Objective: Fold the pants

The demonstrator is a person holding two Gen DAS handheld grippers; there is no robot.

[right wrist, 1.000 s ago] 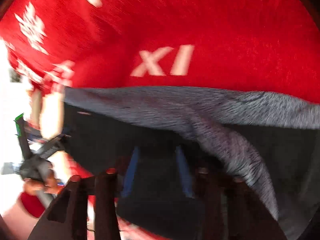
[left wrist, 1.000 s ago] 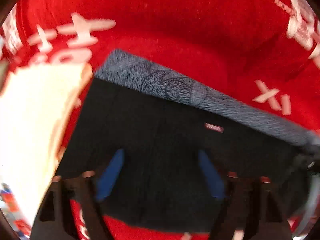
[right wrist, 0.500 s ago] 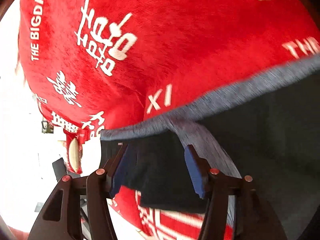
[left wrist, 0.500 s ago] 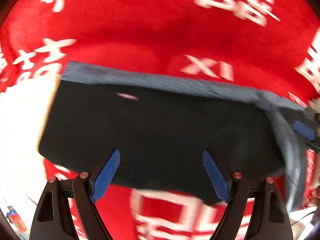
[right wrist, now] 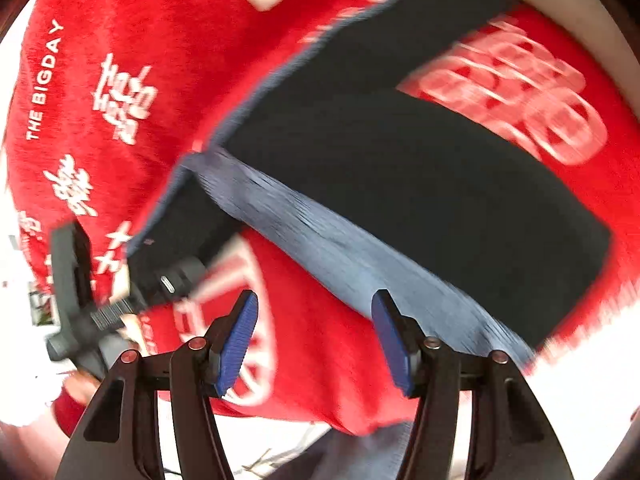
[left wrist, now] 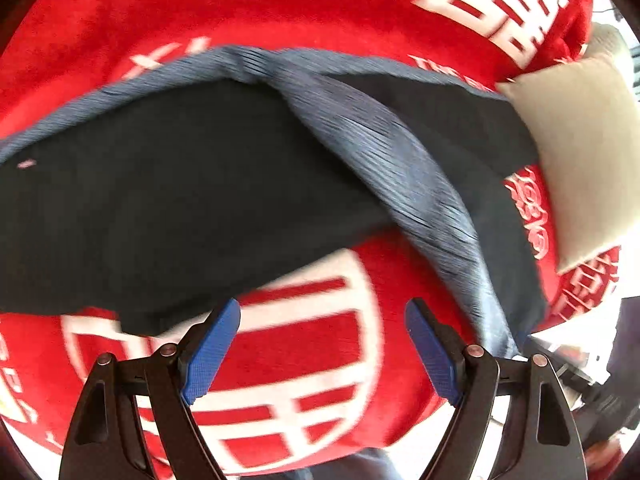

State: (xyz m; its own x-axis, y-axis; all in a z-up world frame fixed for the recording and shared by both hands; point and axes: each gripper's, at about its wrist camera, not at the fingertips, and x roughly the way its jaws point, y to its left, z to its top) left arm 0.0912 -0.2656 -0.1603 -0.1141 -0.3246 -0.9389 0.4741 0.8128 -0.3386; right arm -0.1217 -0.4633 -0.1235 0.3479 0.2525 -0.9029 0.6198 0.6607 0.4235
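I noted that both grippers had drawn back off the pants [left wrist: 192, 184]. A second earlier the black fabric lay between the jaws of the left gripper [left wrist: 322, 350]; at this inspection its blue pads stood over bare red blanket [left wrist: 312, 364], with the fabric's hem just ahead of the left pad. The right gripper [right wrist: 316, 336], previously pinched on the fabric, had parted its jaws and held nothing; the grey waistband [right wrist: 340, 252] ran just ahead of its right pad. I recorded the pants lying opened into a V, both legs spread. A beige pillow [left wrist: 580, 152] had come into view, right of the left jaws.
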